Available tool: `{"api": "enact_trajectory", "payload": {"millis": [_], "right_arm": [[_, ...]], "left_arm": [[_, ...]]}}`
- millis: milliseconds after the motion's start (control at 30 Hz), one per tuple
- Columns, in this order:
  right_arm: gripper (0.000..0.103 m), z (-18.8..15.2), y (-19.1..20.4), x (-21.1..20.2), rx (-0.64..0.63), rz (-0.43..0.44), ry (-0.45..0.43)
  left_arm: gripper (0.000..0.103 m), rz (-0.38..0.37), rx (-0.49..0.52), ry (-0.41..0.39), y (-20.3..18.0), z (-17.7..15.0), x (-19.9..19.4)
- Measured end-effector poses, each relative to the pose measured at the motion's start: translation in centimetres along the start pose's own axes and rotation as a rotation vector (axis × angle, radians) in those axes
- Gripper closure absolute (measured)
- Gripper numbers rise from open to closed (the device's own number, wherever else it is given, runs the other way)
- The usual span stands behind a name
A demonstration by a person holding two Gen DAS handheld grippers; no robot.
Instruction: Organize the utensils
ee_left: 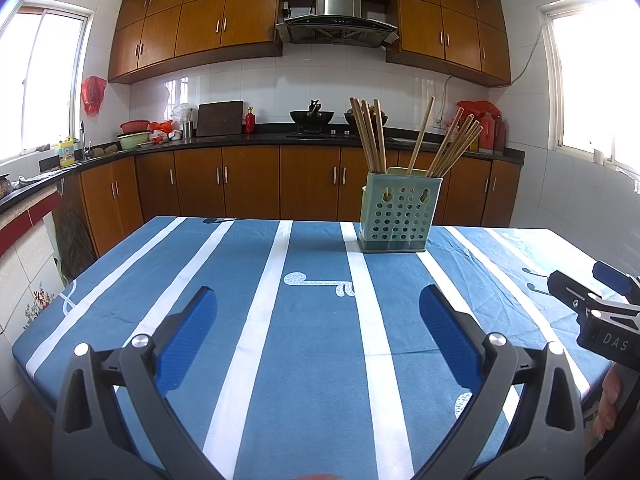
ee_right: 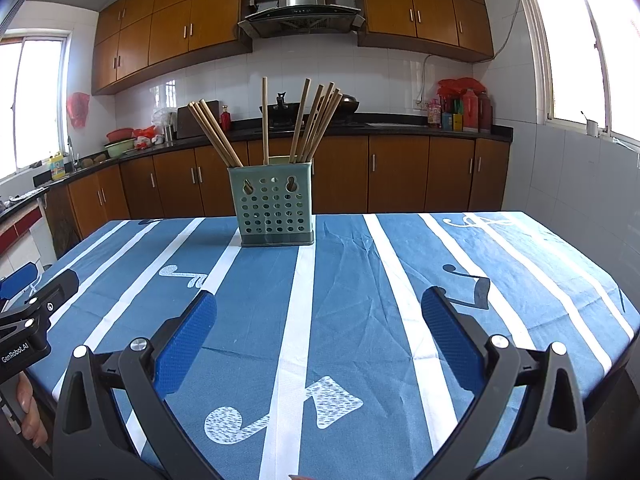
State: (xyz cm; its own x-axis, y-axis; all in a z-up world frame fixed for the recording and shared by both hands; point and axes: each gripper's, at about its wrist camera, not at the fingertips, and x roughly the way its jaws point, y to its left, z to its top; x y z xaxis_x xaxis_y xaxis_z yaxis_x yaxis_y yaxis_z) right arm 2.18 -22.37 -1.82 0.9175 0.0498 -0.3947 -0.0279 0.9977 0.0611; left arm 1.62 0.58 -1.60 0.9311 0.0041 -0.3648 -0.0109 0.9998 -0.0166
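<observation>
A green perforated utensil holder (ee_left: pixel 398 214) stands upright near the far edge of the table, with several wooden chopsticks (ee_left: pixel 370 136) standing in it. It also shows in the right wrist view (ee_right: pixel 274 212) with the chopsticks (ee_right: pixel 316 122). My left gripper (ee_left: pixel 318 316) is open and empty, low over the near part of the table, well short of the holder. My right gripper (ee_right: pixel 319 316) is open and empty, also near the front edge. Each gripper shows at the edge of the other's view: the right gripper (ee_left: pixel 588 284) and the left gripper (ee_right: pixel 36 280).
The table carries a blue cloth with white stripes (ee_left: pixel 280 320). Behind it runs a kitchen counter (ee_left: pixel 260 138) with a wok, a cutting board, bowls and bottles. Brown cabinets stand below and above. Windows are on both sides.
</observation>
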Motion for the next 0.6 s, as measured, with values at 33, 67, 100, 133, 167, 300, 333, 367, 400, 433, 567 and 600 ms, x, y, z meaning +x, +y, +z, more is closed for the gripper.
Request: {"api": "enact_trajectory", "payload": {"millis": [33,67,100,133,167,300,333,367,400,433,567,600], "right_arm": [[0.002,0.0,-0.01,0.0,0.0,0.0,0.0],[0.002,0.0,-0.04,0.01,0.0,0.001,0.0],[0.002,0.0,-0.03,-0.02,0.001,0.001,0.0],[0.002,0.0,-0.06,0.01,0.0,0.001,0.0],[0.002,0.0,-0.05,0.0,0.001,0.0,0.0],[0.002,0.01,-0.07,-0.02,0.002,0.001,0.001],[0.002,0.01,-0.09,0.0,0.001,0.0,0.0],[0.002,0.01,-0.09,-0.02,0.001,0.0,0.0],[0.002,0.02,-0.1,-0.03,0.002,0.001,0.0],[0.002,0.01,-0.09,-0.04,0.002,0.001,0.0],[0.002,0.0,-0.06,0.12,0.005,0.0,0.002],[0.002,-0.01,-0.03,0.12,0.006,0.0,0.003]], "left_arm": [[0.004,0.0,0.0,0.0,0.0,0.0,0.0],[0.004,0.0,0.0,0.001,0.0,0.01,0.0],[0.004,0.0,0.0,0.0,0.0,0.01,-0.01],[0.004,0.0,0.0,0.0,-0.01,0.01,-0.01],[0.004,0.0,0.0,0.0,-0.01,0.01,-0.02],[0.004,0.001,0.0,0.0,-0.05,0.02,-0.02],[0.004,0.0,0.0,0.0,-0.05,0.02,-0.02],[0.004,0.0,0.001,0.001,-0.05,0.02,-0.02],[0.004,0.0,0.0,0.001,-0.05,0.03,-0.02],[0.004,0.0,-0.001,0.0,-0.06,0.03,-0.03],[0.004,0.0,0.0,0.001,-0.08,0.05,-0.03],[0.004,0.0,0.0,0.001,-0.08,0.05,-0.04]]}}
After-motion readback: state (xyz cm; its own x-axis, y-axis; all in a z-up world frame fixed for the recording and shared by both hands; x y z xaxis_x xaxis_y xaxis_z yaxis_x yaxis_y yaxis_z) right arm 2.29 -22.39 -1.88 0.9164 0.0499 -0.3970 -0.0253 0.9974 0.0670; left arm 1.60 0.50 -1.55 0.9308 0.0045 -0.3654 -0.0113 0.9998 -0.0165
